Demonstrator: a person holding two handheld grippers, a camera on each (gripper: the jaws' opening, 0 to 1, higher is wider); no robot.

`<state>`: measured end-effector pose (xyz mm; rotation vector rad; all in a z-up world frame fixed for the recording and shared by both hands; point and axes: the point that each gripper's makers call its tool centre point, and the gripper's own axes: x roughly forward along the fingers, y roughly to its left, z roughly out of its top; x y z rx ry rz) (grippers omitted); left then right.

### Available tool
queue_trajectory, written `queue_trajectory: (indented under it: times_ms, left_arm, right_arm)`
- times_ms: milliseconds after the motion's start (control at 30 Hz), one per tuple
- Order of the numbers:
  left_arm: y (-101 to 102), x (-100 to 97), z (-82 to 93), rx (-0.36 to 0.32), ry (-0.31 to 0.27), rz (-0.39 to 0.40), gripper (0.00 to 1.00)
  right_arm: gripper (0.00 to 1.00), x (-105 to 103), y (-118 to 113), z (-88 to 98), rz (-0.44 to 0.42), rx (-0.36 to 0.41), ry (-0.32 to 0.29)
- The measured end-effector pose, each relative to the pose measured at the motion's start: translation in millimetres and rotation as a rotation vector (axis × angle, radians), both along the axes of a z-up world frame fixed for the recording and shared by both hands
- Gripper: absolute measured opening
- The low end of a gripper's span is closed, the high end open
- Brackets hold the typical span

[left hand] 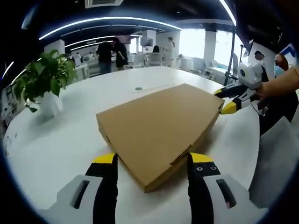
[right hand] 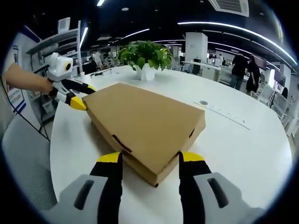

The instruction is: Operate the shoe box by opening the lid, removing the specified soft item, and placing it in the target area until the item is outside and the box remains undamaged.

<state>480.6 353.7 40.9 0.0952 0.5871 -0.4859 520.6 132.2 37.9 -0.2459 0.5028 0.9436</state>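
On white table (left hand: 56, 140) | both tools spread, each straddling a shoe box (left hand: 159, 126) corner

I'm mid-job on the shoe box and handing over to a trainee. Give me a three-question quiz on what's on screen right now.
1. True or false: the cardboard box has its lid raised.
2. What stands on the white table beyond the box in the right gripper view? A) potted plant B) kettle C) lamp
3. Fill in: the left gripper and right gripper each straddle a ____ of the box.

Key: 1 false, lid down; 2 A, potted plant; 3 corner.
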Motion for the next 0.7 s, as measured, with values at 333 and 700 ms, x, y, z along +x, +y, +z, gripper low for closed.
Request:
queue_trajectory:
  times_ms: [333,700]
  left_arm:
    - [6.6,-18.1,4.5,0.001,0.004,-0.038,0.6]
    - [14.3,-31.8,6.7,0.003,0.014,-0.082,0.6]
  right_arm:
    - [0.42,-23.3,9.7,0.3,-0.019,0.015,0.003]
    - [0.4,-45.4,16.6,1.4,-0.027,0.025,0.008]
